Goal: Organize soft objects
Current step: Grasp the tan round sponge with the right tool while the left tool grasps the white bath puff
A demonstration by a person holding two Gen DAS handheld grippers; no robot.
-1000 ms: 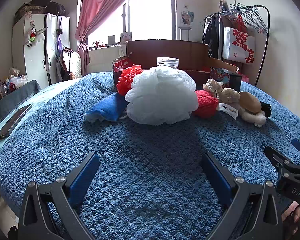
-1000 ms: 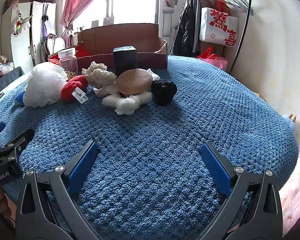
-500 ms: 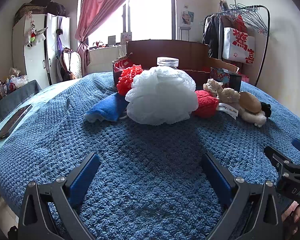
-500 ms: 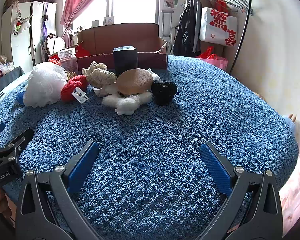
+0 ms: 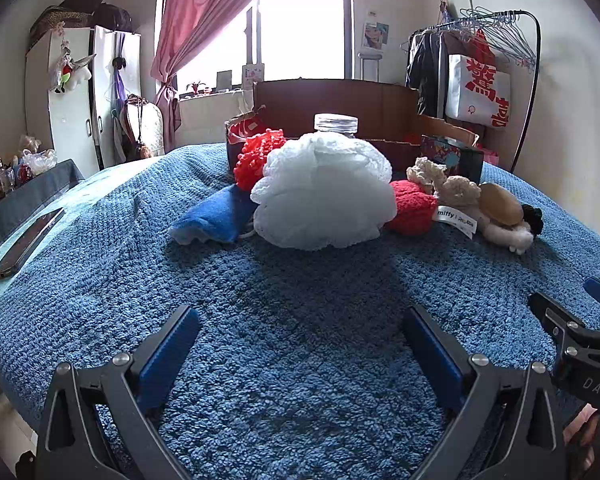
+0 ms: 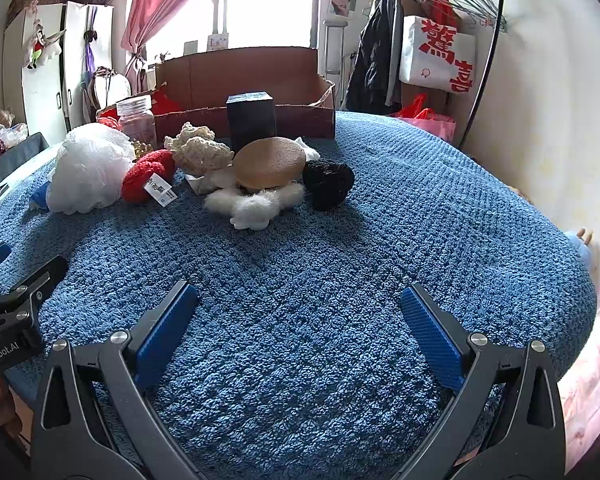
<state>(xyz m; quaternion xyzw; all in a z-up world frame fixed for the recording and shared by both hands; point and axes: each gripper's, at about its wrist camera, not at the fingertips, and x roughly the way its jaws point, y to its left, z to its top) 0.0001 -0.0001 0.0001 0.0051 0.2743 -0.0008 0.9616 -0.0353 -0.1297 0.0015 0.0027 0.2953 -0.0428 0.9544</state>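
We hold both claws wide and empty, low over the blue knitted bedspread, the left claw facing the pile head-on and the right claw angled toward its right end.

The soft things lie in a row across the middle of the bed, well apart from us. The white mesh bath pouf looks almost weightless and springy; we judge it will collapse under the pads, so we would bite deep into its middle rather than pinch a frill. The red knitted piece touching its side has a paper tag, which we would avoid. The brown-capped plush with white fluff beneath seems firmer at the cap, loose at the fringe. The black yarn ball looks compact and easy to squeeze. A folded blue cloth will drape.

A glass jar and a dark box stand just behind, hard and tippable. Beyond them sits an open cardboard box. The bedspread gives underfoot and is nubbly, so nothing slides. The room is cluttered: window, pink curtain, clothes rack.
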